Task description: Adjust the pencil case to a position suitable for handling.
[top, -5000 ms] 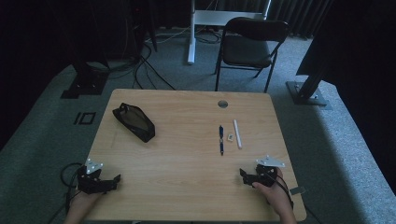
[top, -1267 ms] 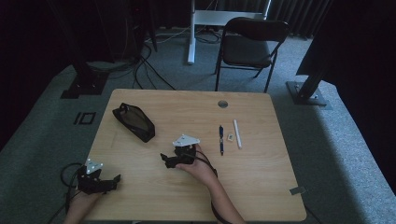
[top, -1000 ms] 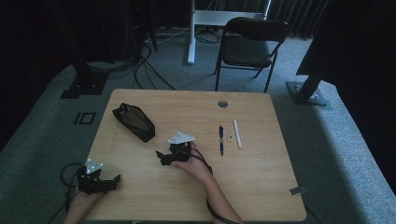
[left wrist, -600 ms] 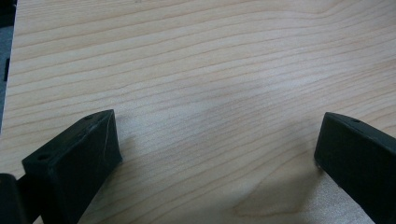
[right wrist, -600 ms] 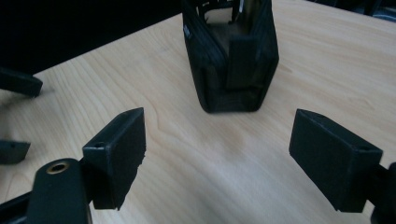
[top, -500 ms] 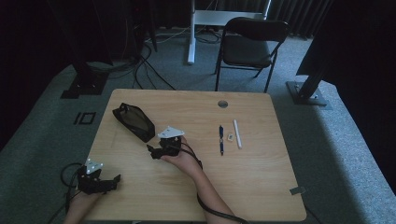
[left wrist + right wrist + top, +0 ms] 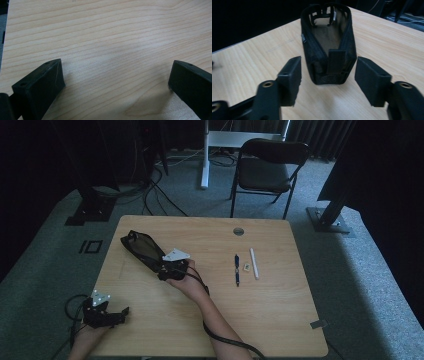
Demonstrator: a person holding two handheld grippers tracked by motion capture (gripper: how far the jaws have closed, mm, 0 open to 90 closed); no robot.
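The right claw (image 7: 162, 270) stands at the near end of the black pouch (image 7: 143, 250), its jaws part-way apart and straddling that end. In the right gripper view the pouch (image 7: 328, 47) lies between the two black jaws with a gap of bare wood on each side, so the pads do not press on it yet. The jaws have just been closing, with the pouch's end between them. The pouch lies open-topped on the worktop (image 7: 280, 320), its far end pointing away from the claw toward the worktop's far left corner.

The left claw (image 7: 117, 312) rests on the worktop well short of the pouch, toward the near left corner. Its jaws stand wide apart over bare wood (image 7: 112, 50), with nothing between them.

Five seconds ago the right claw lay at the near right corner, far from the pouch. Since then it has crossed the worktop in steps, and half a second ago it was just short of the pouch's near end. The left claw has stayed where it was, and the pouch has not shifted.

To the right of the pouch, well apart from it, lie a dark pen (image 7: 237, 269), a small pale eraser (image 7: 247, 267) and a white stick (image 7: 254, 263), side by side. None of them stands between the right claw and the pouch.
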